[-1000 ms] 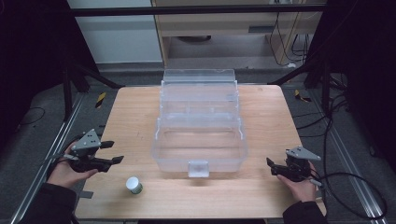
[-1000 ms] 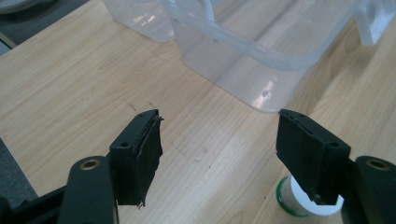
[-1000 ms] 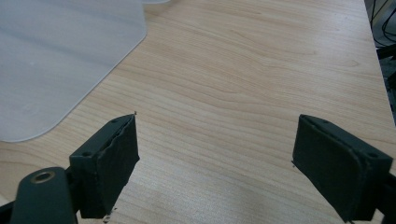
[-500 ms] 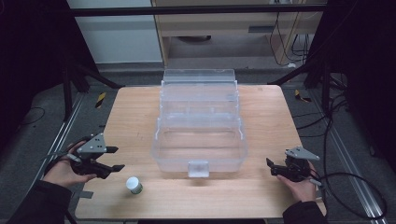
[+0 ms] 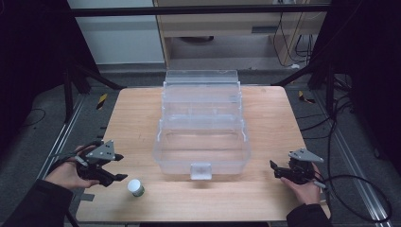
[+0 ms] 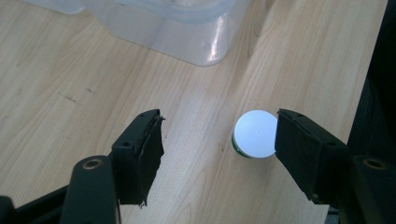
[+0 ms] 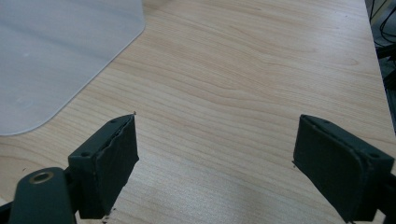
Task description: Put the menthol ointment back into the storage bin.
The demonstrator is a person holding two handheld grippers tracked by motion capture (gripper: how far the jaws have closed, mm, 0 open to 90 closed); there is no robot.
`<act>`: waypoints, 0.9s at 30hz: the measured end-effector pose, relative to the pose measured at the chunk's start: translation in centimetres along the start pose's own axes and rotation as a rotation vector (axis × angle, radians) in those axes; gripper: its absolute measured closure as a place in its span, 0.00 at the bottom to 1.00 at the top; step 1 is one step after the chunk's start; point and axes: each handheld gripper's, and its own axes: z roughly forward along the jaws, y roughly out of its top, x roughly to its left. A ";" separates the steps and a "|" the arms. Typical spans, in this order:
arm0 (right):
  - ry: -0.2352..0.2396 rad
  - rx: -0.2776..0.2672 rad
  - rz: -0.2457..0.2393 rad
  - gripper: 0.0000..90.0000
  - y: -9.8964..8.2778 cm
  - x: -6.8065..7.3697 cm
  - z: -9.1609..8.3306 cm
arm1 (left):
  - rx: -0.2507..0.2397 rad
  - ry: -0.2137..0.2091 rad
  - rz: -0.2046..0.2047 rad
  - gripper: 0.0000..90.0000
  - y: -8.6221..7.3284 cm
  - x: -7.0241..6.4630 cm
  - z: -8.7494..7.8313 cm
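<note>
Fingers (image 6: 140,154) of my left gripper (image 5: 117,167) are spread beside 1 white-capped jar (image 5: 135,187) near the worktop's (image 5: 265,142) front edge; right gripper (image 5: 276,169) spread too; 1 clear box (image 5: 202,137) looks empty.

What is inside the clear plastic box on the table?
The clear plastic box stands open and looks empty: only the wooden table shows through it. Its stepped upper trays blur together, so small items there cannot be excluded.

White-capped bottle (image 5: 135,187) near clear box (image 5: 201,142)
</note>
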 end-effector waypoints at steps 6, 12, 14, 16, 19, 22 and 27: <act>0.000 0.005 0.000 0.15 0.0 0.0 0.0 | 0.026 -0.022 0.019 0.35 0.2 -0.3 0.3; 0.000 0.011 0.001 0.15 0.0 0.1 0.0 | 0.071 -0.049 0.046 0.36 0.4 -0.7 0.9; 0.001 0.011 0.001 0.15 0.0 0.0 0.0 | 0.075 -0.055 0.053 0.36 0.4 -0.7 1.0; 0.000 0.012 0.000 0.15 0.0 0.0 0.0 | 0.086 -0.062 0.057 0.36 0.5 -0.9 1.2; 0.001 0.015 0.001 0.15 0.0 0.1 0.0 | 0.099 -0.073 0.066 0.35 0.6 -1.1 1.5; 0.002 0.019 0.002 0.15 0.0 0.1 0.0 | 0.111 -0.086 0.079 0.36 0.8 -1.3 2.0; 0.002 0.020 0.002 0.15 0.0 0.1 0.1 | 0.124 -0.095 0.087 0.36 0.8 -1.5 2.4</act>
